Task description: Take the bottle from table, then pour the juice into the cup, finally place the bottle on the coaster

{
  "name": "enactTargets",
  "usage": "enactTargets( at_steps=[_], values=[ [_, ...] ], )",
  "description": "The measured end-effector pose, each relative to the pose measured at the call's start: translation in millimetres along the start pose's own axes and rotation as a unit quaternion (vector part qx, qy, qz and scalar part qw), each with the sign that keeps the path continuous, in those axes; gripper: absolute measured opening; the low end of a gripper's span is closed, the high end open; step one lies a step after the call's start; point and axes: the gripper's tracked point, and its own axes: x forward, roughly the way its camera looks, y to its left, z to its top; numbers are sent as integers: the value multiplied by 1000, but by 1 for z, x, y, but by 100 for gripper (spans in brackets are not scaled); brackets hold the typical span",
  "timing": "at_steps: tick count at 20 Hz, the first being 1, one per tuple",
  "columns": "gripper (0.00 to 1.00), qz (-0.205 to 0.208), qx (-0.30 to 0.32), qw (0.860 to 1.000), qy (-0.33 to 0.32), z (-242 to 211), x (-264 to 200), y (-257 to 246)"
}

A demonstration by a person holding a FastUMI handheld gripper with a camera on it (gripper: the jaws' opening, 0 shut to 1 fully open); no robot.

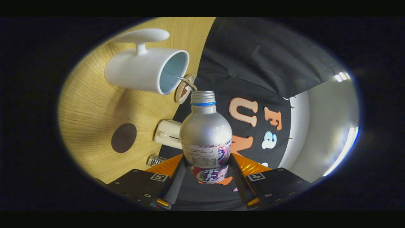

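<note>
My gripper (206,173) is shut on a silver bottle (205,133), with both fingers pressing on its labelled lower body. The bottle has a blue neck ring and an uncapped threaded mouth (202,94). The view is rolled, so the wooden table (91,107) stands on edge beside the bottle and the bottle lies roughly level with the tabletop. A white cup (142,68) with a pale blue inside and a handle stands on the table. Its rim is just beside the bottle's mouth. A dark round coaster (123,138) lies on the table, nearer the fingers than the cup.
A small white cylindrical object (167,133) stands on the table close to the bottle's body. A small round wooden piece (184,90) sits by the cup's rim, and a small ribbed metal cap (154,160) lies near one finger. The black cloth wall (253,57) hangs behind.
</note>
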Motion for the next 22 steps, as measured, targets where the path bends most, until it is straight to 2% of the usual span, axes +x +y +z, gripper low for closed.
enactTargets(
  at_steps=[22],
  values=[
    [75, -12, -48, 999, -12, -4, 6, -7]
  ],
)
